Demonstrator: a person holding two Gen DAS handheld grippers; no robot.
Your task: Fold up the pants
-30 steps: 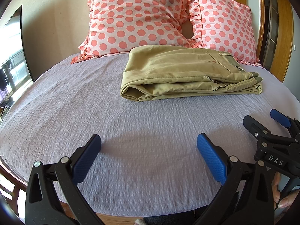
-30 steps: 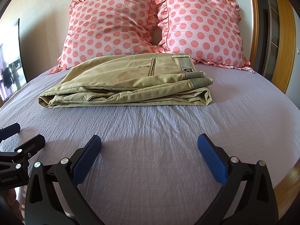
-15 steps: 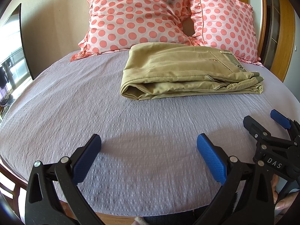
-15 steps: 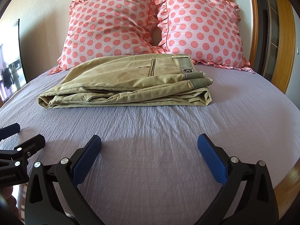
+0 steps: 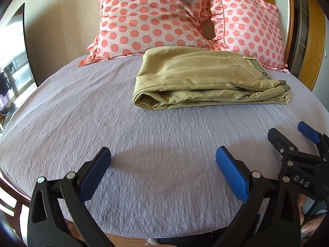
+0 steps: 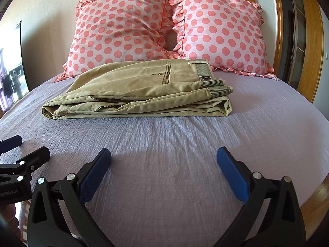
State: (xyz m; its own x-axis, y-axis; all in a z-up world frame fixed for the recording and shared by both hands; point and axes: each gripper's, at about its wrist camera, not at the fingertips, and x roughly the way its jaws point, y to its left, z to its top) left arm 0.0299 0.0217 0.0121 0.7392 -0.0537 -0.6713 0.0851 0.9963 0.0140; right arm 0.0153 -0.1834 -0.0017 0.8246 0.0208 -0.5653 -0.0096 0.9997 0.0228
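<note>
The khaki pants (image 5: 207, 80) lie folded in a flat stack on the lilac bed sheet (image 5: 102, 123), in front of the pillows; they also show in the right wrist view (image 6: 144, 90), waistband to the right. My left gripper (image 5: 163, 166) is open and empty, low over the sheet near the bed's front edge, well short of the pants. My right gripper (image 6: 164, 167) is open and empty, beside the left one and also short of the pants. Each gripper shows at the edge of the other's view.
Two pink polka-dot pillows (image 6: 123, 33) (image 6: 222, 33) lean on the wall behind the pants. A wooden bed frame (image 6: 312, 195) rims the mattress on the right. A window (image 5: 12, 61) is at the left.
Both grippers have stayed open and nearly still. The left view has tilted down slightly. The pants have not moved.
</note>
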